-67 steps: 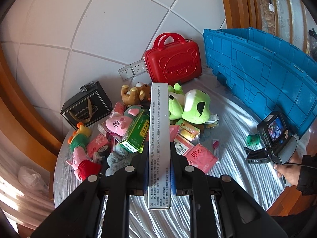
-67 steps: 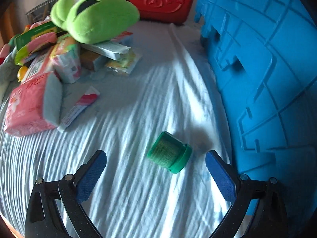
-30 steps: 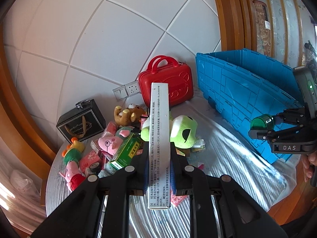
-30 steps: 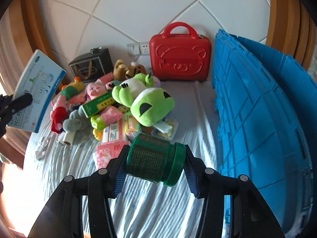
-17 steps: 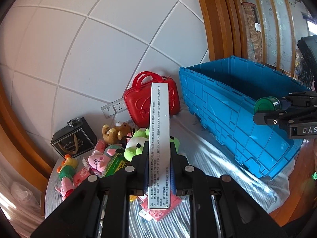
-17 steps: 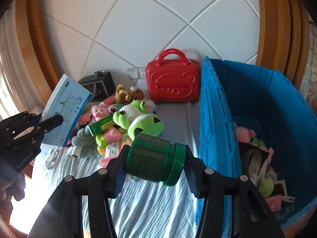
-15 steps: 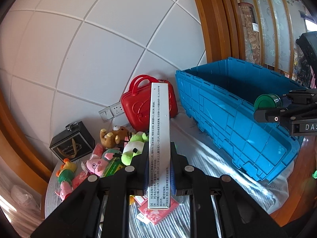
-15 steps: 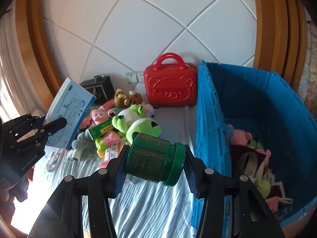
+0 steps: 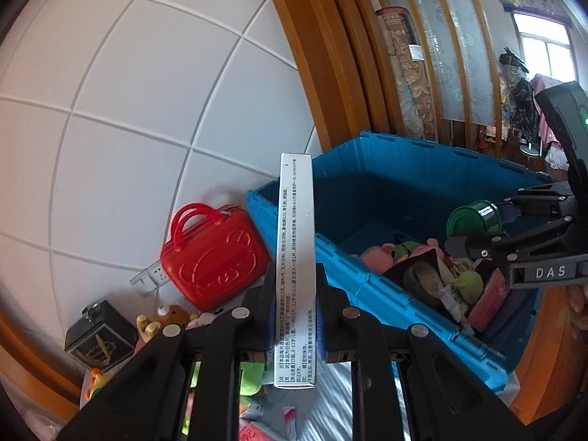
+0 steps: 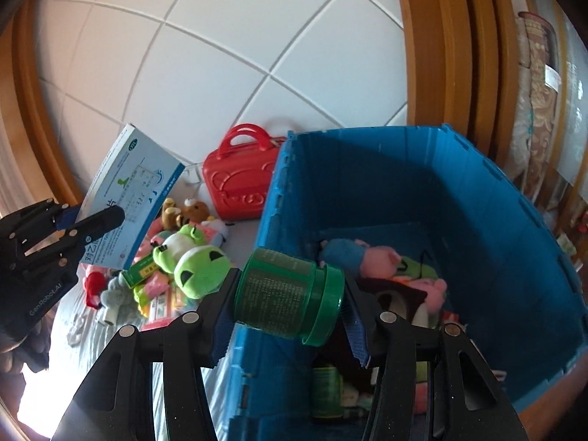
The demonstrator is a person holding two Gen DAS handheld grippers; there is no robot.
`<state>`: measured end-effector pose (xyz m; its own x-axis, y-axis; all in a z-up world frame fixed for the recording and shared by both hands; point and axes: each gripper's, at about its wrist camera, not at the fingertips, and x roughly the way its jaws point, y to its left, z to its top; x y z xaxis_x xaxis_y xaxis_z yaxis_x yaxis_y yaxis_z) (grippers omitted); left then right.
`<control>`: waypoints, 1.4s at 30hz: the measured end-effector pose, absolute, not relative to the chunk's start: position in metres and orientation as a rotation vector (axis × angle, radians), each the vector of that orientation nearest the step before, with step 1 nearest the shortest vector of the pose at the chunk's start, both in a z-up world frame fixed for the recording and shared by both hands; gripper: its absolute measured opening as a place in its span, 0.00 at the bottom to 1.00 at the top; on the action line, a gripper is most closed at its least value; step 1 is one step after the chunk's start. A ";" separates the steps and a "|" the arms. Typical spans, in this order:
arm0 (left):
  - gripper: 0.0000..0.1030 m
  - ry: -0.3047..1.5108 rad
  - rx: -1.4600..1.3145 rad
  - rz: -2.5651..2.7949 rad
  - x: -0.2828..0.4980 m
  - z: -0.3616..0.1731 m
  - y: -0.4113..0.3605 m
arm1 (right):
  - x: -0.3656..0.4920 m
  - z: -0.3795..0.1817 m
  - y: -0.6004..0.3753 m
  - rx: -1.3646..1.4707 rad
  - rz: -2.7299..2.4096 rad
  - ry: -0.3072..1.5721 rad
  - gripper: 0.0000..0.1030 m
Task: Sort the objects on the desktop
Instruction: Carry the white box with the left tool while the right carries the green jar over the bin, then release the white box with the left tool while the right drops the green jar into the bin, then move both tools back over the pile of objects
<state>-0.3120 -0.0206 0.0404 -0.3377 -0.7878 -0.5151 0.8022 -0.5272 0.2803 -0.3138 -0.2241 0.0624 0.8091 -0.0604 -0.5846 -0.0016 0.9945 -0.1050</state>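
Well, green jar [image 10: 288, 296] (lid on).

Green jar [image 10: 288, 296] sideways and white box [image 9: 296, 268] upright, above blue bin [image 10: 477, 198].

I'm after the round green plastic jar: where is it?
Held in the right gripper, the green plastic jar hangs over the near wall of the blue plastic crate.

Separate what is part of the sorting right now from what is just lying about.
In play:
- left gripper shut on white box
- right gripper shut on green jar
- blue bin

Lying about:
- red case
- frog plush
- black gift box
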 end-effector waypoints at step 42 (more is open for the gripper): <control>0.62 0.226 0.815 -1.969 -0.308 0.006 -0.038 | -0.299 0.054 -0.263 -0.065 -0.190 0.671 0.99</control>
<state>-0.3077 -0.0375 0.0056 -0.3186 -0.7105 -0.6274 0.8342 -0.5245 0.1704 -0.2992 -0.2628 0.0542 0.7664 -0.1957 -0.6118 0.1541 0.9807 -0.1206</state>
